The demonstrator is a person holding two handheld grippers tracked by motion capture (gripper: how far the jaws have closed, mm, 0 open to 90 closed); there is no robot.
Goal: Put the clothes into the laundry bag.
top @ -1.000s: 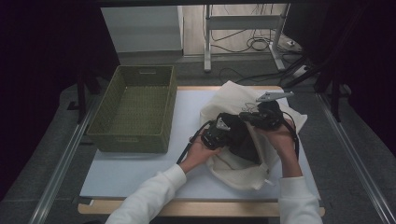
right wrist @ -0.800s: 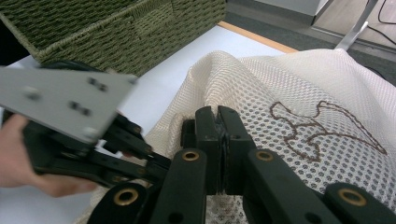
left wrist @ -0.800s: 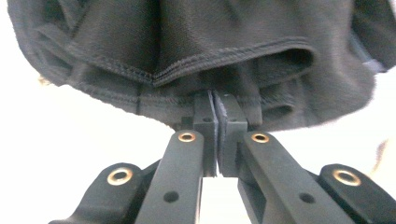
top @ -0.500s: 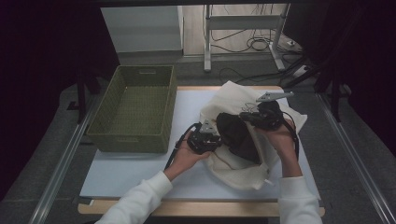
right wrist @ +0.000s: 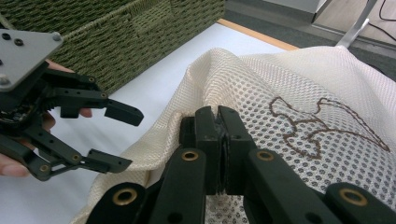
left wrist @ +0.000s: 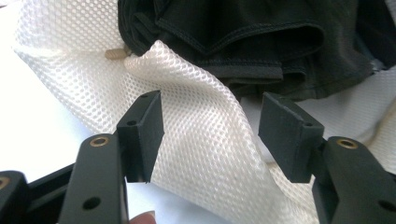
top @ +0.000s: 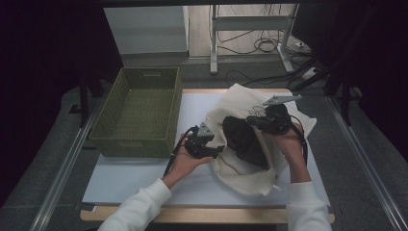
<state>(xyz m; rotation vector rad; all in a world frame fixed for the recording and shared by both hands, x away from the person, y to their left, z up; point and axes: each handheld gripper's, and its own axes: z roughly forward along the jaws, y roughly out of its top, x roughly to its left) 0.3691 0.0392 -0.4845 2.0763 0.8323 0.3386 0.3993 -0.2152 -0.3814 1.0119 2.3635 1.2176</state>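
- Cream mesh bag [top: 250,149] lies on the white table top [top: 130,175], toward the right edge, reaching from near the far edge down close to the near edge.
- Bag mouth faces left; black garment [top: 243,139] sits in the opening, partly inside, dark folds showing.
- Right gripper [top: 255,120] over the upper part of the bag; jaws pressed together, pinching a fold of the mesh near the brown stitched outline [right wrist: 317,123].
- Left gripper [top: 219,150] at the bag's left rim, near the table's middle. Jaws have just been opening and stand spread; a ridge of mesh rises in the gap, pads not pressing it.
- Left gripper view: black garment lies just beyond the mesh ridge, a small beige cord end [left wrist: 116,52] at its edge.
- Green woven basket [top: 139,110] on the left side of the table, well apart from the bag.
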